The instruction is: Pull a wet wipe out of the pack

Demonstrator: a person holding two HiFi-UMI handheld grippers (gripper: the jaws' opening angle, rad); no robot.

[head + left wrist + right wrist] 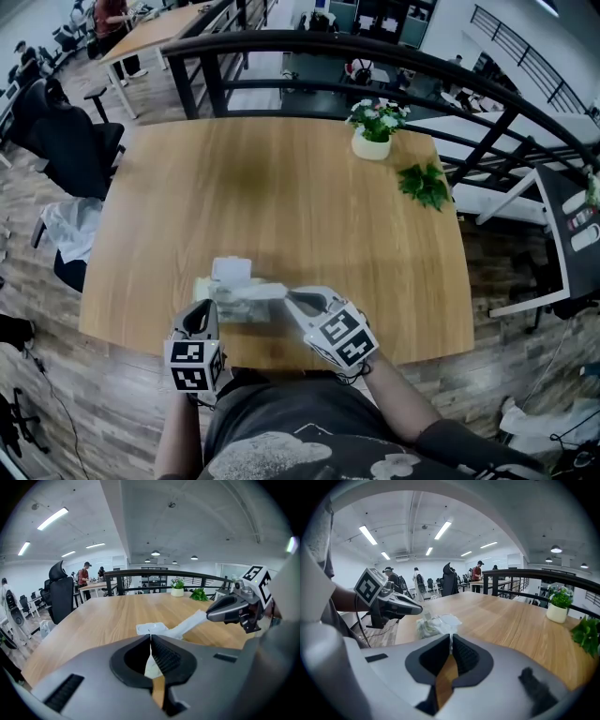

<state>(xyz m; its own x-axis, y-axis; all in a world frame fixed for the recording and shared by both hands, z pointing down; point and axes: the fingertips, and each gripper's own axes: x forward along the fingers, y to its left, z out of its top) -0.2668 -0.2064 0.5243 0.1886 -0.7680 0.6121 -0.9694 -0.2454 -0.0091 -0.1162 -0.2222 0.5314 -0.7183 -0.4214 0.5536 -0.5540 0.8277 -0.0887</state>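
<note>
The wet wipe pack (228,298) lies near the table's front edge with its white lid (232,270) flipped open. My left gripper (208,304) is shut on the pack's near edge, and pale film shows between its jaws (150,638). My right gripper (289,296) is shut on a white wet wipe (261,292). The wipe (190,622) stretches taut from the pack's opening to the right gripper (209,616). In the right gripper view the wipe's end sits between the jaws (450,638); behind it is the crumpled pack (431,625), with the left gripper (419,611) touching it.
The wooden table (281,197) carries a white flower pot (372,142) and a green leafy sprig (424,185) at the far right. A black railing (309,47) runs behind it. An office chair (66,141) stands to the left. People sit at a distant table (155,28).
</note>
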